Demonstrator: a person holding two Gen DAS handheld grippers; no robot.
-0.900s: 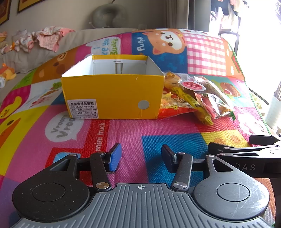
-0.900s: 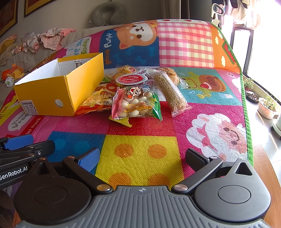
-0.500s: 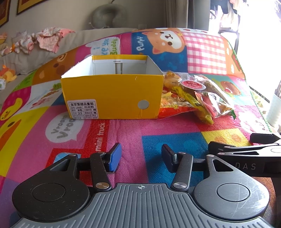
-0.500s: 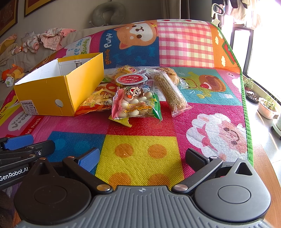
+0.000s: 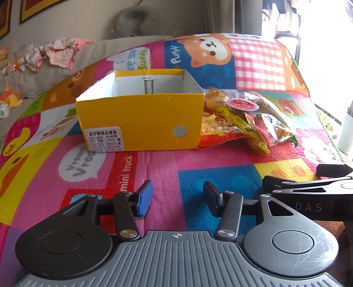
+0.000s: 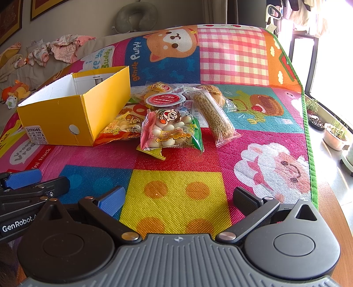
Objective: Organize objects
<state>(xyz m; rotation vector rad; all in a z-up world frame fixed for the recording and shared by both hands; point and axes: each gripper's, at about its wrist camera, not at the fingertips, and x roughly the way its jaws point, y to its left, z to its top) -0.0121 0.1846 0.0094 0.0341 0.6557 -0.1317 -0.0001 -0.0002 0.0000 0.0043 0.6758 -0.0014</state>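
An open yellow shoebox point(image 5: 141, 119) point(image 6: 72, 112) stands on the colourful play mat; its inside looks empty. To its right lies a pile of snack packets: a clear bag of white balls point(image 6: 172, 130), an orange packet point(image 6: 121, 130) against the box, a long seed bar point(image 6: 211, 112), a red-lidded cup point(image 6: 164, 99) and a bun point(image 6: 158, 88). The pile also shows in the left wrist view point(image 5: 247, 119). My left gripper point(image 5: 177, 197) is open and empty, near the mat's front. My right gripper point(image 6: 179, 199) is wide open and empty, in front of the pile.
The mat point(image 6: 176, 189) ends at a green edge point(image 6: 308, 141) on the right, with wooden floor and potted plants point(image 6: 335, 134) beyond. A sofa with clothes point(image 5: 59, 53) and a neck pillow point(image 5: 134, 19) stands behind.
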